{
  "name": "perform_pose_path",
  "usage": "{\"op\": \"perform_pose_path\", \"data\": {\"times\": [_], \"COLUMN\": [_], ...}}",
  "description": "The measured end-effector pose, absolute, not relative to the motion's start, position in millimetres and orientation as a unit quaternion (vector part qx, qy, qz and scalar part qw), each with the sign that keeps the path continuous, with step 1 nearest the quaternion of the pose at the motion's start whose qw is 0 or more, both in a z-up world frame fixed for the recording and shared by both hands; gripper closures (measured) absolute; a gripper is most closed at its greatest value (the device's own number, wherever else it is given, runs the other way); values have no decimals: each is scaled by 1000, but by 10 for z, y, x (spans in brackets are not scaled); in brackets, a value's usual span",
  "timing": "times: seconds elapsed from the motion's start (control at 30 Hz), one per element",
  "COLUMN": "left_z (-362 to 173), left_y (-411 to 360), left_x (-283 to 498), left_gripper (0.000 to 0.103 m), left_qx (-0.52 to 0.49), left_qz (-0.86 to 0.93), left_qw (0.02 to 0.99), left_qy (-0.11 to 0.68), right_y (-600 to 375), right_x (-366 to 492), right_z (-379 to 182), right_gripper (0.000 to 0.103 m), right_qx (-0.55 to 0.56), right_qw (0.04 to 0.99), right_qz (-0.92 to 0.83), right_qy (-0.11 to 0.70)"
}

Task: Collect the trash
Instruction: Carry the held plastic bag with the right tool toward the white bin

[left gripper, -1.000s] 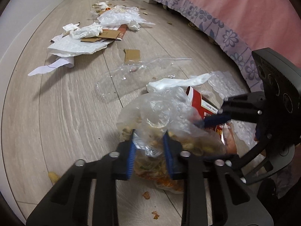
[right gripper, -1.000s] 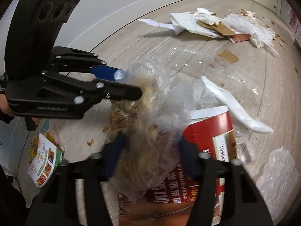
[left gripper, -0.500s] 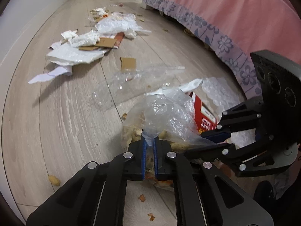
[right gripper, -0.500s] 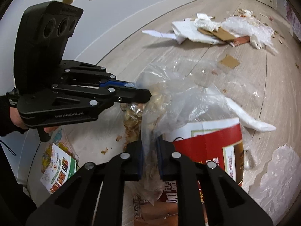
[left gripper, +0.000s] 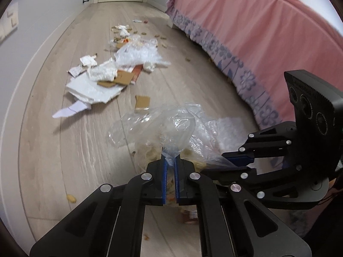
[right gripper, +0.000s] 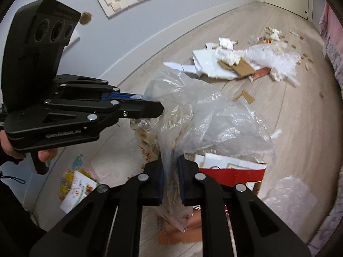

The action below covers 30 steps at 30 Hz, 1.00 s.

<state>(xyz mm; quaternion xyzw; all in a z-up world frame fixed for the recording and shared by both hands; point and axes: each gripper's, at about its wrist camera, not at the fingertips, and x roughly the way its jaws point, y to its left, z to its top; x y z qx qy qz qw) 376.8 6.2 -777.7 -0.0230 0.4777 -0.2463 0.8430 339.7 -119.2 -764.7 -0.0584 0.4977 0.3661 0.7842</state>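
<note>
now both the left gripper [left gripper: 169,178] and right gripper [right gripper: 171,180] have squeezed shut on the plastic bag [right gripper: 193,115] and lifted it off the floor [left gripper: 64,150], so it can go away.

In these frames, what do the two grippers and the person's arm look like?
Both the left gripper and the right gripper are matte black linkages with silver rivets and ribbed blue pads. Each carries a black camera block with round lenses; white lettering marks the left one's side. A dark sleeve covers the wrist.
</note>
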Motion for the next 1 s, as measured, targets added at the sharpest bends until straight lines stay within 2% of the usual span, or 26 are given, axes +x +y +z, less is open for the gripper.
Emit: {"op": "perform_pose_path", "data": {"times": [0.43, 1.0], "left_z": [-6149, -4448], "left_y": [54, 81], "left_x": [3549, 3284], "left_gripper": [99, 99], "left_qx": [-57, -53], "left_qz": [-219, -203], "left_qw": [841, 844], "left_qy": [491, 493], "right_y": [-1181, -1258], "right_x": [3156, 2868], "right_z": [-5996, -4487], "right_gripper": [90, 90], "right_qx": [-127, -122], "right_qw": [791, 800], "right_qz": [373, 373], "right_qy": [469, 454]}}
